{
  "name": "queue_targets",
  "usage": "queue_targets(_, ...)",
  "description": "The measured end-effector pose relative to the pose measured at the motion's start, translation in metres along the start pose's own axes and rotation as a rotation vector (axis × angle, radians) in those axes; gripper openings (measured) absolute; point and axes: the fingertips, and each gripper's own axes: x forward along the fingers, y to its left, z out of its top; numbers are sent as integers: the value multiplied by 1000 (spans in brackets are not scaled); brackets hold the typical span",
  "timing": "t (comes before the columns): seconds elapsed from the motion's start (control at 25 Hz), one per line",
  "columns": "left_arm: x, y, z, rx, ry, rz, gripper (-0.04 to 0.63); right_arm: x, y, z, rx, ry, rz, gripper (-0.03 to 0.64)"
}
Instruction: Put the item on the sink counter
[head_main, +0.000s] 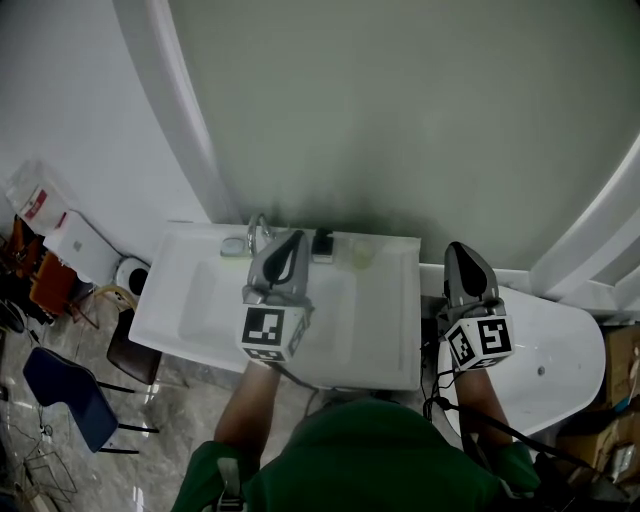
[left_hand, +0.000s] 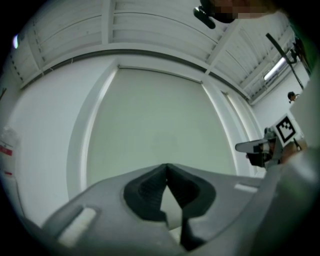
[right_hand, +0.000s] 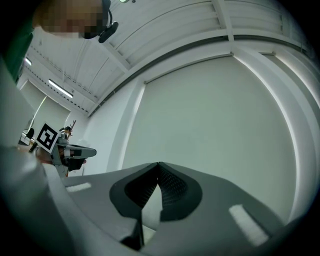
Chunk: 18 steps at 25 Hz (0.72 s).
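Observation:
A white sink counter (head_main: 395, 300) stands against the pale green wall, with a faucet (head_main: 258, 232) at its back left. On its back ledge lie a pale dish-like item (head_main: 233, 247), a small dark item (head_main: 322, 243) and a pale yellowish cup (head_main: 362, 256). My left gripper (head_main: 292, 236) hovers over the basin, shut, with nothing between its tips (left_hand: 166, 165). My right gripper (head_main: 458, 247) is held off the counter's right edge, also shut and empty (right_hand: 158, 163). Both gripper views face the wall and show no item.
A white rounded fixture (head_main: 560, 360) sits right of the counter. On the floor at the left are a blue chair (head_main: 60, 385), a brown chair (head_main: 130, 350) and a white box (head_main: 80, 245). Cardboard boxes (head_main: 620, 370) stand at far right.

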Motion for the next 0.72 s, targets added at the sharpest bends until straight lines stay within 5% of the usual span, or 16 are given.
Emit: queue_targets(0.72, -1, 34, 4, -6, -31, 69, -2, 8, -14, 2, -5, -5, -45, -3)
